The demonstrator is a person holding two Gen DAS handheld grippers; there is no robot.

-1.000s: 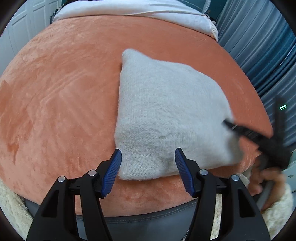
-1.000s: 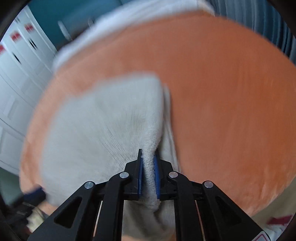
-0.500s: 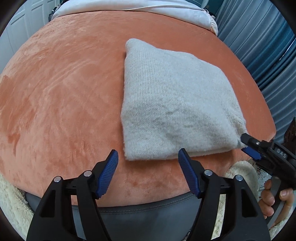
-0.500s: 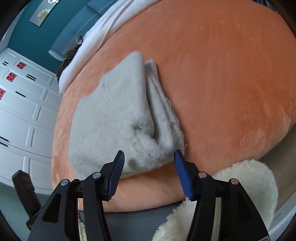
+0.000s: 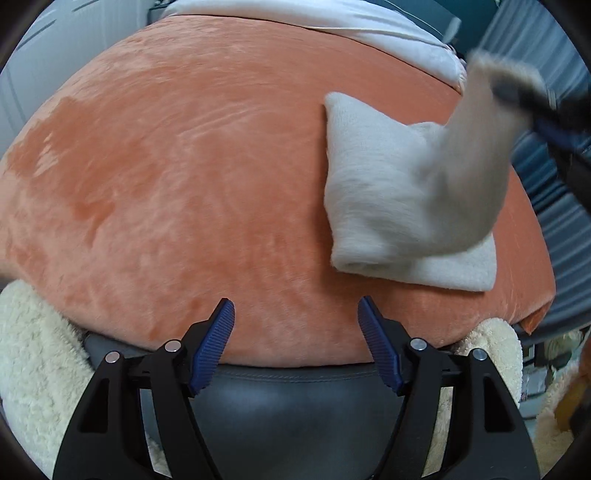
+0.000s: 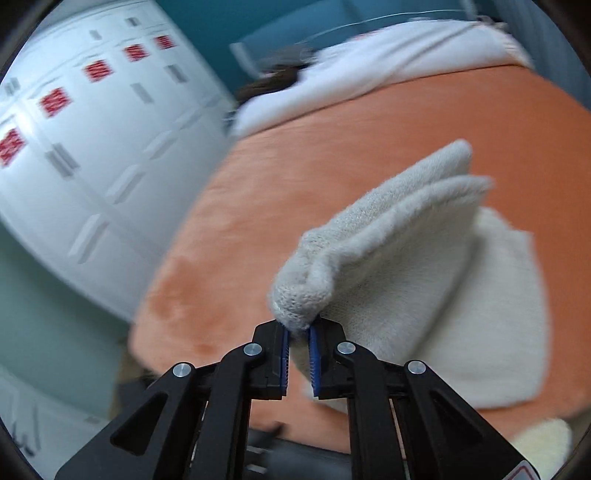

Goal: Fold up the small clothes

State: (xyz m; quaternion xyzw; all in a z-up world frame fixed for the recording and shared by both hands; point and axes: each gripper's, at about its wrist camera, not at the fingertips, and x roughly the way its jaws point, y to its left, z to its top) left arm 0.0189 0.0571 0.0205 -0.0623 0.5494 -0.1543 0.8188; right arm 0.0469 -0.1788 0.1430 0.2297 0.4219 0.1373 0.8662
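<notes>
A folded light grey knit garment point(image 5: 384, 192) lies on the orange plush bed cover point(image 5: 192, 177), right of centre in the left wrist view. My right gripper point(image 6: 297, 334) is shut on one corner of the garment point(image 6: 373, 254) and lifts that part up, while the rest stays on the cover. In the left wrist view the right gripper point(image 5: 532, 99) shows blurred at the upper right with the raised cloth. My left gripper point(image 5: 295, 332) is open and empty, near the front edge of the bed, below and left of the garment.
A white sheet or pillow point(image 5: 332, 22) lies along the far side of the bed. White cupboard doors point(image 6: 74, 147) stand to the left. Blue curtains point(image 5: 554, 177) hang at the right. A cream fleece point(image 5: 33, 350) and a grey bed base point(image 5: 295, 398) sit below the front edge.
My right gripper, open half a second ago, has shut on the garment's corner and lifted it. My left gripper has pulled back and to the left, still open.
</notes>
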